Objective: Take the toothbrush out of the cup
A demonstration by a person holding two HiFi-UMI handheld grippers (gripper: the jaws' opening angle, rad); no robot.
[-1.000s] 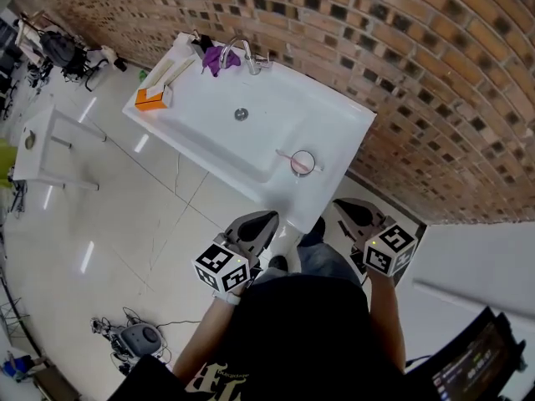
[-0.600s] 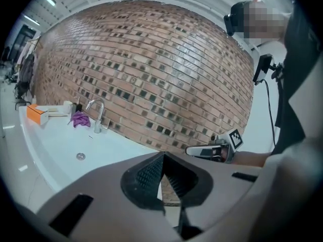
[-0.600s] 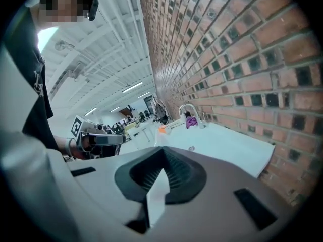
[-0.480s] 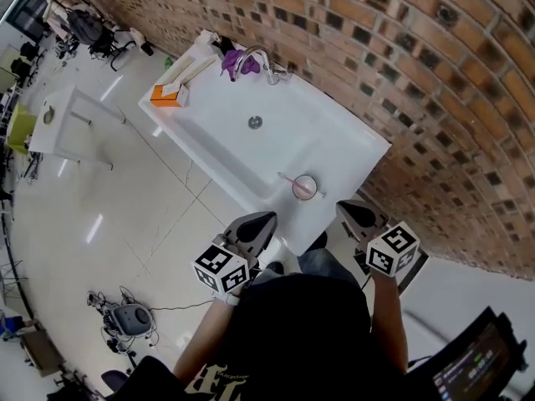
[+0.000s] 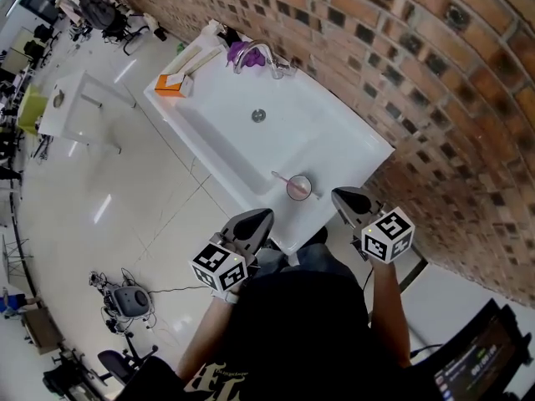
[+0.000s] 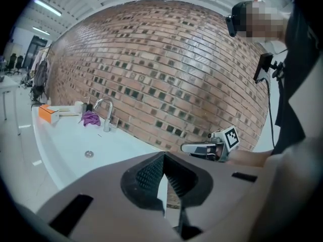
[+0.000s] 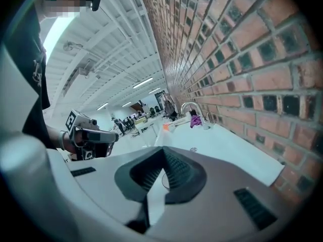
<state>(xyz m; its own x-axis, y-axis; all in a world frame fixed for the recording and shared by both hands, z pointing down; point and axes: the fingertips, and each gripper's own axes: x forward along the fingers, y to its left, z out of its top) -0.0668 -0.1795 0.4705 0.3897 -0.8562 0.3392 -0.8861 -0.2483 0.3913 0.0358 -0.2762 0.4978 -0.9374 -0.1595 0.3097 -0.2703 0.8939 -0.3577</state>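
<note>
A clear cup [image 5: 299,188] stands on the near right corner of the white sink [image 5: 334,140]. A pink toothbrush [image 5: 282,177] lies slanted in it, its handle sticking out to the left. My left gripper [image 5: 264,216] is shut and empty, below and left of the cup, off the sink's front edge. My right gripper [image 5: 338,195] is shut and empty too, just right of the cup and apart from it. In the left gripper view my left gripper [image 6: 164,156] has its jaws together, and my right gripper [image 6: 199,148] shows beyond it. The right gripper view shows my right gripper [image 7: 163,154] closed.
A chrome faucet [image 5: 269,57], a purple cloth [image 5: 242,54] and an orange box [image 5: 174,84] sit at the sink's far end, with the drain [image 5: 258,116] in the basin. The brick wall [image 5: 435,73] runs along the right. A small white table [image 5: 71,107] stands on the tiled floor.
Both grippers have come nearer the sink's near right corner. The right gripper now sits close beside the cup. Both stayed shut.
</note>
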